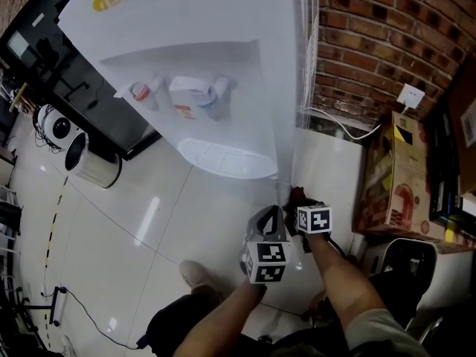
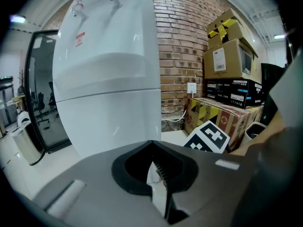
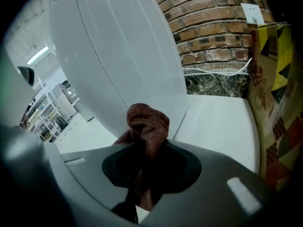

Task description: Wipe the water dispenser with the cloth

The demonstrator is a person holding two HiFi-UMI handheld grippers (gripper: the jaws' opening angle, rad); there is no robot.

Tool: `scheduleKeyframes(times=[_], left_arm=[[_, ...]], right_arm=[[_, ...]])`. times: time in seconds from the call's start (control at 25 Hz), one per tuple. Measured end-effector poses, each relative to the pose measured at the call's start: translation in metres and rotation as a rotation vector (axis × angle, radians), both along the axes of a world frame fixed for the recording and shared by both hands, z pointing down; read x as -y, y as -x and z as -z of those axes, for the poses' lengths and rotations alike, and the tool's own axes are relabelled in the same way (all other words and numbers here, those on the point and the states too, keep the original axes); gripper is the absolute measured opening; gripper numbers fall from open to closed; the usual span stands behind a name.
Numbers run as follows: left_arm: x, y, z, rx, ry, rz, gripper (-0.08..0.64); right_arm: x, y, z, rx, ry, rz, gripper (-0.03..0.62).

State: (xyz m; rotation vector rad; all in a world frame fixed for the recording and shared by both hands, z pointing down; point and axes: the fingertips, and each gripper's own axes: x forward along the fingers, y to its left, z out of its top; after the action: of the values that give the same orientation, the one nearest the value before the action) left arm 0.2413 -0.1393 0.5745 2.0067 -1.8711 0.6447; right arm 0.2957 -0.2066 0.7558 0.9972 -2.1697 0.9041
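Left hand-held gripper (image 2: 152, 148): jaws pressed together, empty, low in front of the dispenser (image 2: 109, 79).
Right hand-held gripper (image 3: 142, 150): pinching the cloth (image 3: 147, 124).
Cloth: brown, bunched, close to the dispenser's lower side panel; contact unclear.
Dispenser: white, upright beside a brick wall (image 3: 213, 27).

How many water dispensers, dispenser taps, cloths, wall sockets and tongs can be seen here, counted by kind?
Water dispenser: 1
Dispenser taps: 2
Cloth: 1
Wall socket: 1
Tongs: 2, left tongs and right tongs
Total: 7
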Motion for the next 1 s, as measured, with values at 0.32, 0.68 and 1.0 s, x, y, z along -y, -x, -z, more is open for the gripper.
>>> scheduleKeyframes(times=[0.32, 0.68, 1.0], left_arm=[[0.025, -0.032, 0.065, -0.011, -0.112, -0.056, 0.0], [0.031, -0.059, 0.229, 0.006, -0.372, -0.097, 0.0], [0.02, -0.049, 0.327, -0.014, -0.494, -0.112, 0.0]], right_arm=[[0.017, -0.026, 0.071, 0.052, -0.126, -0.02, 0.1], [0.078, -0.073, 0.312, 0.233, -0.642, -0.077, 0.098], [0.062, -0.061, 0.524, 0.308, -0.975, 0.096, 0.097]])
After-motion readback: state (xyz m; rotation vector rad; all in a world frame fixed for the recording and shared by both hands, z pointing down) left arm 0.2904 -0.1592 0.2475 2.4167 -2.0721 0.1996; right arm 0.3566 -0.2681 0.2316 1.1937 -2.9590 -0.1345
